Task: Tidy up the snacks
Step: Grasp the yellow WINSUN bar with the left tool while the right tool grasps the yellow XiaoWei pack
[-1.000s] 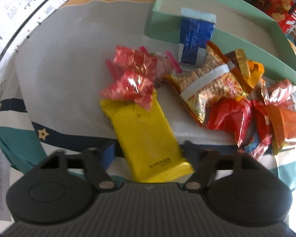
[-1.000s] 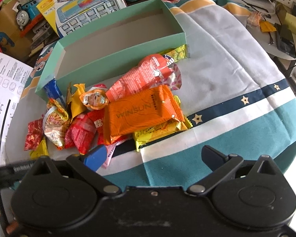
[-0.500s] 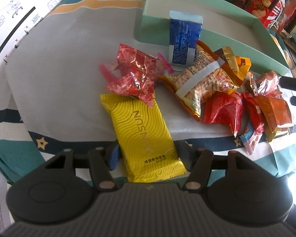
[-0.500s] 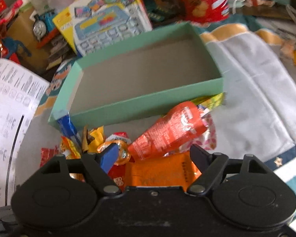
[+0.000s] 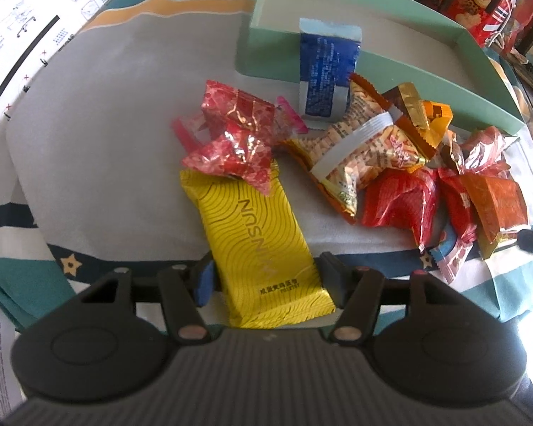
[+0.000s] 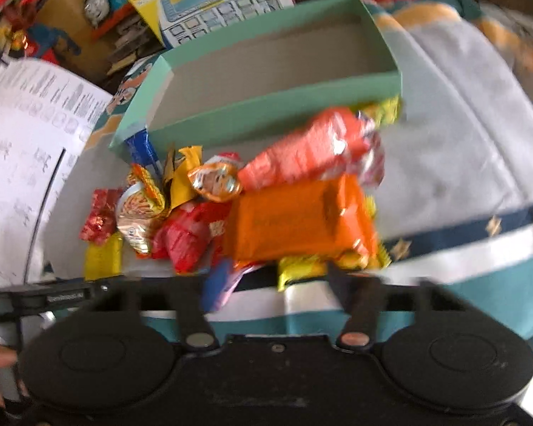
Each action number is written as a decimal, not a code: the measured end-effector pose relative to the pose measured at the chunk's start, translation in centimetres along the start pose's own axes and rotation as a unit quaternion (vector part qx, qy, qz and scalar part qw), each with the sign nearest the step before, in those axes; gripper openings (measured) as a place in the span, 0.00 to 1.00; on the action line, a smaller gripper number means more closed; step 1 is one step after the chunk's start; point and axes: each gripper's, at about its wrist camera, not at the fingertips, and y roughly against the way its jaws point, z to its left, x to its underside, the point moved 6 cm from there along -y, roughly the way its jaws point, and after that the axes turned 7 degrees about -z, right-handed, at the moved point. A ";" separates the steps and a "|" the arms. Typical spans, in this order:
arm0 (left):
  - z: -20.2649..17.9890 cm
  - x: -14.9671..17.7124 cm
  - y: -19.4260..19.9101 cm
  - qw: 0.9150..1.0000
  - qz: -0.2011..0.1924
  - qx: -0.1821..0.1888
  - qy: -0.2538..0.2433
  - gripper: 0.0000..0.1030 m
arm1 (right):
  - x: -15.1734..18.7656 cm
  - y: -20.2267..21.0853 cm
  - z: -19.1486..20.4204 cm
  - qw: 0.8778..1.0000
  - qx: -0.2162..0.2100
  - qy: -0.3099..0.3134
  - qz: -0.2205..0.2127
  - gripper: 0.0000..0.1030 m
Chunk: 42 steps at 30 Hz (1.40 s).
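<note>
A heap of snack packets lies on the cloth in front of an empty mint-green box (image 5: 391,60), which also shows in the right wrist view (image 6: 266,106). My left gripper (image 5: 266,277) is open, its fingers either side of the near end of a yellow WINSUN packet (image 5: 259,241). Red foil sweets (image 5: 238,142) overlap that packet's far end. A blue packet (image 5: 325,74) leans on the box wall. My right gripper (image 6: 270,280) is open just in front of an orange packet (image 6: 295,220); this view is blurred.
A striped peanut packet (image 5: 359,145) and red packets (image 5: 398,202) lie to the right of the yellow one. Printed paper sheets (image 6: 21,135) lie at the left. Toy boxes and a red biscuit tin (image 5: 479,0) stand behind the box. The teal cloth edge (image 6: 497,291) is near.
The left gripper has closed in a little on the yellow packet. The right gripper has dropped back and lower, so the orange packet is in full view between its fingers again.
</note>
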 end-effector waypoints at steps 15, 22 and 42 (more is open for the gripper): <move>0.8 -0.2 0.1 0.999 0.001 0.036 0.002 0.60 | -4.1 -2.4 -2.1 0.992 0.083 -0.091 -0.018 0.30; 3.2 -0.6 0.6 0.999 -0.014 0.041 0.006 0.56 | -3.4 -1.0 -0.8 0.995 0.090 -0.037 -0.018 0.55; 3.3 0.1 0.9 0.999 -0.006 0.046 0.011 0.57 | -1.4 -5.9 -1.7 0.976 0.175 -0.133 -0.012 0.66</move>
